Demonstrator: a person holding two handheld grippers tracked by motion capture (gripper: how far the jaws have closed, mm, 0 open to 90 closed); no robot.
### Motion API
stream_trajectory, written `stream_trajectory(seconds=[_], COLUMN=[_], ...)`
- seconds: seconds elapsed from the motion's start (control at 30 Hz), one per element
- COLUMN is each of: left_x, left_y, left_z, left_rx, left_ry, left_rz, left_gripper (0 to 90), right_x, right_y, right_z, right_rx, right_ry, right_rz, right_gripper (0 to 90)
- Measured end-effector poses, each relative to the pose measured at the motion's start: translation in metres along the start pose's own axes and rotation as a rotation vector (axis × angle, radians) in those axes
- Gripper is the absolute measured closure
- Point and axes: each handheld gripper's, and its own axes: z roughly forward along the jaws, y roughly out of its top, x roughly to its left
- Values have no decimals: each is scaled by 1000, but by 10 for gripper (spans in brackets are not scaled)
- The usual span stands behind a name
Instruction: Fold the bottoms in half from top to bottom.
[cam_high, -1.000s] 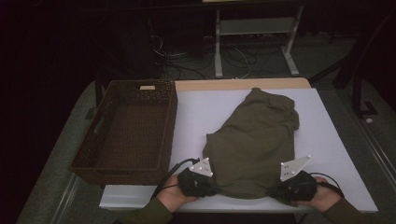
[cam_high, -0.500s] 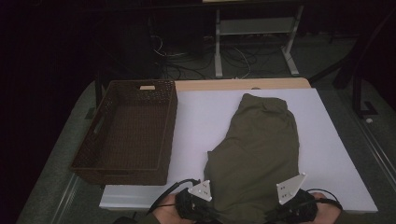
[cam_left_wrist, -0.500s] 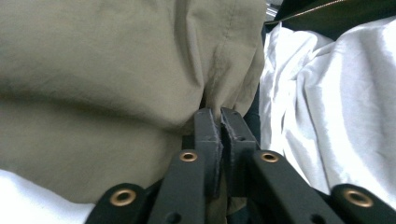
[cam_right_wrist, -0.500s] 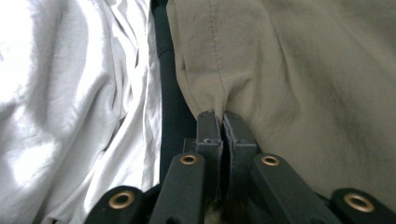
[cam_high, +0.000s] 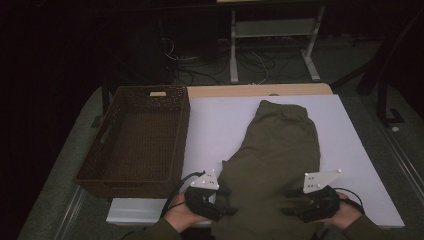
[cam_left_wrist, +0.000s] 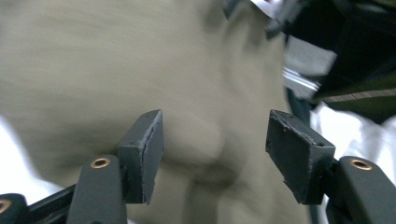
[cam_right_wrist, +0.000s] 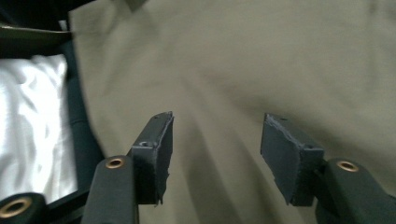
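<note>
**Both grippers spread at the near edge of the garment**

The table (cam_high: 350, 150) in front of me has a white top, and most of its right half is taken by the olive garment (cam_high: 280, 155). It lies flat and stretched lengthways, its far end near the back edge of the table and its near end hanging over the front edge between my hands. To its left, on the left part of the table, stands the brown basket (cam_high: 135, 145), apart from the cloth.

My left gripper (cam_high: 227, 210) sits at the garment's near left corner, my right gripper (cam_high: 292, 210) at its near right corner, both low at the front edge of the table and pointing inward at the cloth.

In the left gripper view my jaws stand apart; they have just been opening. The cloth (cam_left_wrist: 140, 70) lies beyond and under them, blurred, and I see no pad pressing on it. In the right gripper view it is the same: jaws spread, just opened, with the cloth (cam_right_wrist: 280, 60) lying loose past the pads and no fold pinched between them.
</note>
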Motion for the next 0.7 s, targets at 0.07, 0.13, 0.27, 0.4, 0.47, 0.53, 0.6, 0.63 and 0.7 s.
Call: stream_trajectory(seconds=[0.07,0.13,0.27,0.4,0.47,0.53,0.6,0.63,0.7], left_x=[5,10,17,26,29,34,40,43,47], left_y=[3,7,12,18,20,23,27,28,31], left_z=[1,2,8,13,15,18,22,24,27], left_rx=[-10,-13,-22,-21,-28,-22,-15,-9,-3], left_ry=[36,57,103,144,158,176,180,179,190], left_rz=[-9,-16,-17,-10,-9,-9,-20,-23,-24], left_gripper=[325,304,247,178,146,106,44,17,0], right_x=[-5,-11,-21,-31,-35,-38,-41,-43,-45], right_y=[1,1,1,0,0,0,0,0,1], right_z=[1,1,-1,-2,-3,-3,-3,-3,-3], right_rx=[-4,-16,-48,-60,-73,-83,-88,-90,-93], right_ry=[-26,-44,-78,-122,-142,-159,-175,-180,-196], right_rz=[12,26,69,110,126,142,155,158,162], right_gripper=[417,410,376,354,337,318,307,303,295])
